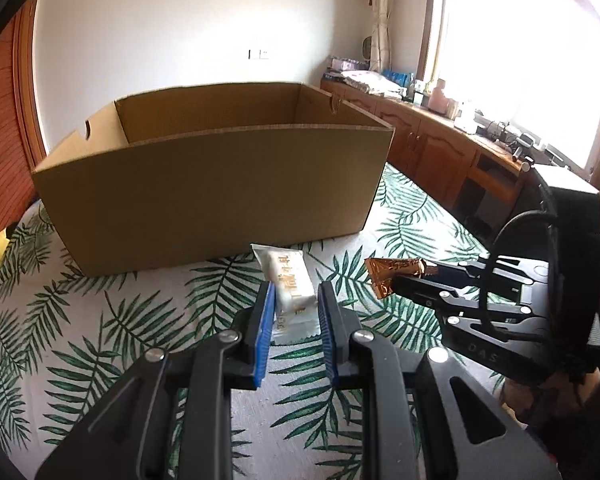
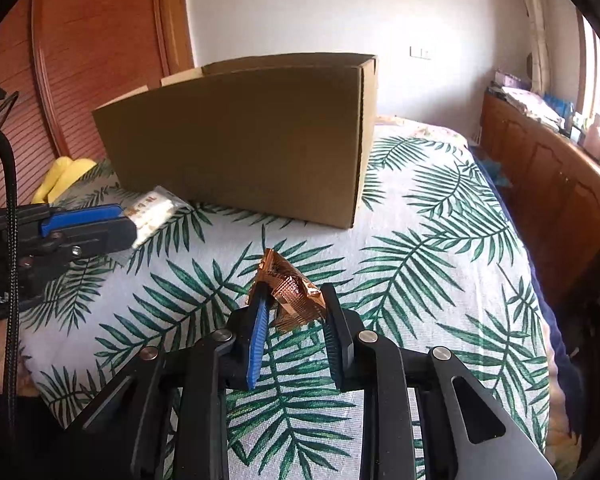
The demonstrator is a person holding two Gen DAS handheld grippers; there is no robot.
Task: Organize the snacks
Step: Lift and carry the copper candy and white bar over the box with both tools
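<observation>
**Two snack packets in the fingers, carton beyond**

Blue-padded fingers [image 1: 265, 320] of the left gripper [image 1: 294, 300] sat closest to the left wrist lens, with a white snack packet [image 1: 290, 280] lying lengthwise between them. Its left edge touched the left pad; whether the right pad met it could not be told, so a firm clamp was uncertain. Its far end stuck out past the fingertips toward the carton.

To the right of those fingers, the right gripper [image 1: 396, 280] reached in sideways with a copper foil snack [image 1: 388, 276] at its tips. From the right wrist camera the same gripper [image 2: 294, 304] had the crumpled foil packet [image 2: 290, 296] pinched between its pads, both sides pressing the wrapper, and the left gripper [image 2: 130, 224] showed off to the left with the white packet [image 2: 154, 210] at its tip.

Below both pairs of fingers spread a palm-leaf cloth [image 1: 100, 320].

Beyond the fingertips stood an open cardboard box [image 1: 220, 184] on that cloth, its near wall facing both grippers.

Farther right of the box ran a wooden cabinet [image 1: 440, 148] under a bright window [image 1: 520, 60].
</observation>
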